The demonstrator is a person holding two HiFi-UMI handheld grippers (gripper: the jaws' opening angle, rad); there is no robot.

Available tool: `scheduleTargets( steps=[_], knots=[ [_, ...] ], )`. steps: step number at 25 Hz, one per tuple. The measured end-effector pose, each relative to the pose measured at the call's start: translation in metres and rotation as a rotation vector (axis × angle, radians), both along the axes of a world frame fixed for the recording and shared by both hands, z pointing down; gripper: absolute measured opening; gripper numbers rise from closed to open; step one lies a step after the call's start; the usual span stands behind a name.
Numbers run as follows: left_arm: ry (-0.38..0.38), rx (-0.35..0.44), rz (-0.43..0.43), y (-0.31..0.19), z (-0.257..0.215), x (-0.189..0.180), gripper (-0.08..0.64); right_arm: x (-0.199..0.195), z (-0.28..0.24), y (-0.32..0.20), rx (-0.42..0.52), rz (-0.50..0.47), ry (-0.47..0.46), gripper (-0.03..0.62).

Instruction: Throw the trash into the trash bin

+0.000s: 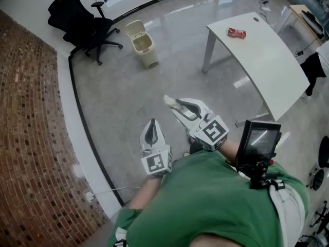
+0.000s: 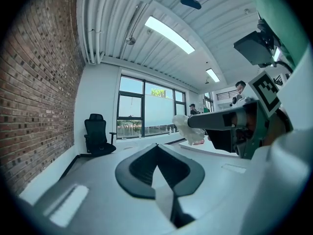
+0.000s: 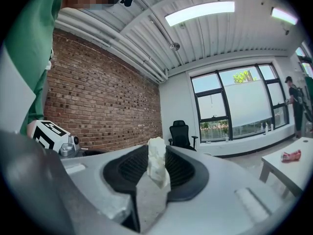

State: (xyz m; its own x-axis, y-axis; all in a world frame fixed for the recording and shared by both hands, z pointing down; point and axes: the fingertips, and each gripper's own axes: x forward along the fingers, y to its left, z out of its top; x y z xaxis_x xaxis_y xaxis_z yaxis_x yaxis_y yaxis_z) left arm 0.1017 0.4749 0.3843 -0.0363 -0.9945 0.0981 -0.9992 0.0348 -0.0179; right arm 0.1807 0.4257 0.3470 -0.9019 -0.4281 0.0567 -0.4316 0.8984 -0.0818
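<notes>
2 grippers show. The right gripper (image 3: pixel 155 173) pinches 1 crumpled white wad of trash (image 3: pixel 157 164) between its ribbed black pads, the wad standing up above the jaw tips. The left gripper (image 2: pixel 157 156) has its jaws pressed together with nothing between them. 1 boxy cream plastic trash bin (image 1: pixel 146 49) stands on the glossy grey floor, well apart from the wad. Near it is 1 black office chair (image 1: pixel 82 23). 1 red can (image 1: pixel 236 32) lies on 1 flat white table (image 1: pixel 267 66). A rough brick wall (image 1: pixel 31 138) runs along the left.

No words, labels or numbers can be read in any view
</notes>
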Motion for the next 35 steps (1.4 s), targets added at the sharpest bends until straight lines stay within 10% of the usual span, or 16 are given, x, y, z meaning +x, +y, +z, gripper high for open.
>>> scheduleTargets(
  steps=[35],
  knots=[
    [-0.102,-0.033,-0.076,-0.232,-0.019,-0.056,0.006,-0.046,0.014,-0.229,-0.048,-0.069,-0.048,0.114]
  ],
)
